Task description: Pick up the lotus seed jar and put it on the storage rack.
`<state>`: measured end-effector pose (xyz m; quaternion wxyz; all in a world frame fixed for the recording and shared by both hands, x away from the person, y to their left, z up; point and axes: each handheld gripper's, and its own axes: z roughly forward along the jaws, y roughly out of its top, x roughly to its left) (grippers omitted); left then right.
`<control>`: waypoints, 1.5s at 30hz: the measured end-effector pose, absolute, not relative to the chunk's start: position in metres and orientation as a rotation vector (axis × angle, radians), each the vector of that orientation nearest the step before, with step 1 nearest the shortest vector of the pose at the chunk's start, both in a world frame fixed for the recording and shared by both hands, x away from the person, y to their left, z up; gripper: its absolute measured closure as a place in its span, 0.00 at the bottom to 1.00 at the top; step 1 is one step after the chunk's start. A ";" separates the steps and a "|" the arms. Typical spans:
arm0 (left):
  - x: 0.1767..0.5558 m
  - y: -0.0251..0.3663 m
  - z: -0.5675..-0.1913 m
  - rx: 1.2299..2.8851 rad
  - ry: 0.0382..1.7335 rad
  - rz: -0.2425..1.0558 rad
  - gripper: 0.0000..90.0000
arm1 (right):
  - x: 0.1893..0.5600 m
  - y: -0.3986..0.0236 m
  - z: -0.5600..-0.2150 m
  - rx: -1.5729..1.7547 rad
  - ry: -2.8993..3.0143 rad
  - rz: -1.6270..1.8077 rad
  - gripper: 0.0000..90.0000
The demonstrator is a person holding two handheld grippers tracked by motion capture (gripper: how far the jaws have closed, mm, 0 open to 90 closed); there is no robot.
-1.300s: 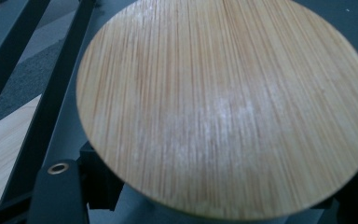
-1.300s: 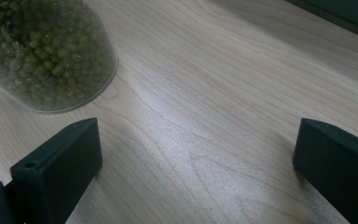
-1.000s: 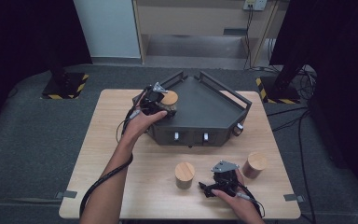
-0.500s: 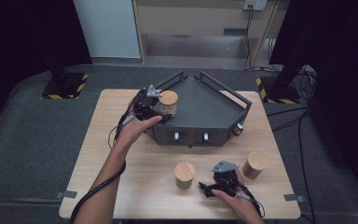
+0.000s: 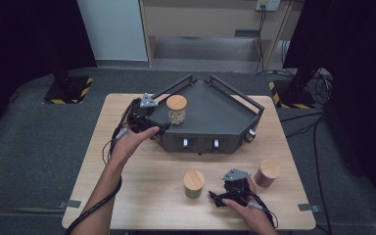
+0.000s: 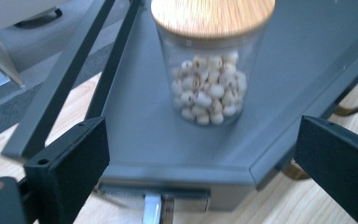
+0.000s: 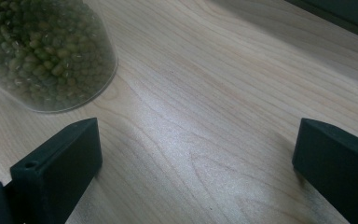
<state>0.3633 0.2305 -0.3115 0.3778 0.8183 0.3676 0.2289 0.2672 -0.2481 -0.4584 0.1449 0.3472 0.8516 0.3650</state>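
Clear glass jar of pale round seeds with flat wooden lid (image 5: 176,109) upright on the left part of the dark grey angular metal tray (image 5: 225,115), straight ahead of the left claw (image 5: 152,128) and clear of it. Jaws just been opening, now wide, nothing between them. Right claw (image 5: 217,199) also wide, resting on the pale wooden desk (image 5: 142,181), just beside the glass jar of green beans (image 5: 194,183), third wooden-lidded jar (image 5: 267,172) on its other side
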 end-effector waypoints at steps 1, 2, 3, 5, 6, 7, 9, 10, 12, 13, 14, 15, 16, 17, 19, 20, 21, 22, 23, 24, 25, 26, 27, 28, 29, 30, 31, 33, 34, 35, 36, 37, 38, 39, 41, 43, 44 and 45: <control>0.361 0.232 -0.313 2.091 0.941 0.585 0.02 | 0.267 -0.248 -0.458 1.000 2.454 1.051 0.02; 0.359 0.233 -0.314 2.088 0.941 0.583 0.02 | 0.267 -0.248 -0.458 1.000 2.453 1.050 0.02; 0.358 0.235 -0.315 2.095 0.939 0.584 0.02 | 0.267 -0.248 -0.458 1.000 2.453 1.050 0.02; 0.356 0.236 -0.318 2.101 0.947 0.584 0.02 | 0.267 -0.248 -0.458 0.999 2.453 1.050 0.02; 0.354 0.238 -0.320 2.104 0.953 0.582 0.02 | 0.267 -0.248 -0.458 1.000 2.453 1.050 0.02; 0.352 0.240 -0.321 2.103 0.955 0.580 0.02 | 0.267 -0.248 -0.458 1.000 2.453 1.050 0.02; 0.347 0.243 -0.324 2.102 0.956 0.577 0.02 | 0.267 -0.248 -0.458 1.000 2.453 1.050 0.02; 0.346 0.244 -0.324 2.104 0.955 0.578 0.02 | 0.267 -0.248 -0.458 1.000 2.453 1.050 0.02; 0.340 0.248 -0.326 2.101 0.953 0.579 0.02 | 0.267 -0.248 -0.458 1.000 2.453 1.050 0.02; 0.337 0.249 -0.326 2.102 0.953 0.579 0.02 | 0.267 -0.248 -0.458 1.000 2.453 1.050 0.02; 0.335 0.251 -0.327 2.105 0.952 0.575 0.02 | 0.267 -0.248 -0.458 1.000 2.453 1.050 0.02; 0.333 0.252 -0.327 2.111 0.950 0.574 0.02 | 0.267 -0.248 -0.458 1.000 2.453 1.050 0.02; 0.331 0.253 -0.328 2.114 0.951 0.576 0.02 | 0.267 -0.248 -0.458 1.000 2.453 1.050 0.02; 0.328 0.254 -0.329 2.112 0.955 0.578 0.02 | 0.267 -0.248 -0.458 1.000 2.453 1.050 0.02; 0.323 0.257 -0.331 2.108 0.955 0.576 0.02 | 0.267 -0.248 -0.458 0.999 2.453 1.050 0.02; 0.320 0.257 -0.332 2.113 0.954 0.579 0.02 | 0.267 -0.248 -0.458 0.999 2.453 1.050 0.02; 0.318 0.258 -0.333 2.115 0.953 0.579 0.02 | 0.267 -0.248 -0.458 1.000 2.453 1.050 0.02; 0.315 0.259 -0.334 2.112 0.956 0.571 0.02 | 0.267 -0.248 -0.458 1.000 2.453 1.050 0.02; 0.313 0.261 -0.335 2.110 0.956 0.566 0.02 | 0.267 -0.248 -0.458 0.999 2.453 1.050 0.02; 0.311 0.261 -0.336 2.110 0.956 0.565 0.02 | 0.267 -0.248 -0.458 1.000 2.453 1.050 0.02; 0.309 0.262 -0.337 2.109 0.957 0.566 0.02 | 0.267 -0.248 -0.458 0.999 2.453 1.050 0.02; 0.307 0.263 -0.338 2.109 0.956 0.566 0.02 | 0.267 -0.248 -0.458 1.000 2.453 1.050 0.02; 0.305 0.263 -0.339 2.109 0.957 0.566 0.02 | 0.267 -0.248 -0.458 0.999 2.453 1.050 0.02; 0.303 0.264 -0.340 2.108 0.958 0.565 0.02 | 0.267 -0.248 -0.458 1.000 2.453 1.050 0.02; 0.301 0.264 -0.340 2.109 0.957 0.563 0.02 | 0.267 -0.248 -0.458 0.999 2.453 1.050 0.02; 0.300 0.264 -0.341 2.109 0.957 0.564 0.02 | 0.267 -0.248 -0.458 1.000 2.453 1.050 0.02; 0.298 0.264 -0.341 2.112 0.956 0.562 0.02 | 0.267 -0.248 -0.458 1.000 2.453 1.050 0.02; 0.295 0.263 -0.342 2.115 0.954 0.562 0.02 | 0.267 -0.248 -0.458 1.000 2.453 1.050 0.02; 0.293 0.263 -0.343 2.116 0.951 0.561 0.02 | 0.267 -0.248 -0.458 1.000 2.453 1.050 0.02; 0.292 0.263 -0.344 2.116 0.950 0.560 0.02 | 0.267 -0.248 -0.458 1.000 2.453 1.050 0.02; 0.290 0.263 -0.345 2.120 0.946 0.561 0.02 | 0.267 -0.248 -0.458 1.000 2.453 1.050 0.02; 0.289 0.263 -0.346 2.120 0.947 0.559 0.02 | 0.267 -0.248 -0.458 1.000 2.453 1.050 0.02; 0.288 0.263 -0.347 2.121 0.947 0.558 0.02 | 0.267 -0.248 -0.458 0.999 2.453 1.050 0.02; 0.286 0.264 -0.349 2.122 0.947 0.556 0.02 | 0.267 -0.248 -0.458 0.999 2.453 1.050 0.02; 0.284 0.264 -0.351 2.125 0.949 0.552 0.02 | 0.267 -0.248 -0.458 0.999 2.453 1.050 0.02; 0.282 0.264 -0.354 2.131 0.952 0.546 0.02 | 0.267 -0.248 -0.458 1.000 2.453 1.050 0.02; 0.281 0.265 -0.356 2.128 0.953 0.543 0.02 | 0.267 -0.248 -0.458 1.000 2.453 1.050 0.02; 0.280 0.265 -0.357 2.127 0.954 0.541 0.02 | 0.267 -0.248 -0.458 1.000 2.453 1.050 0.02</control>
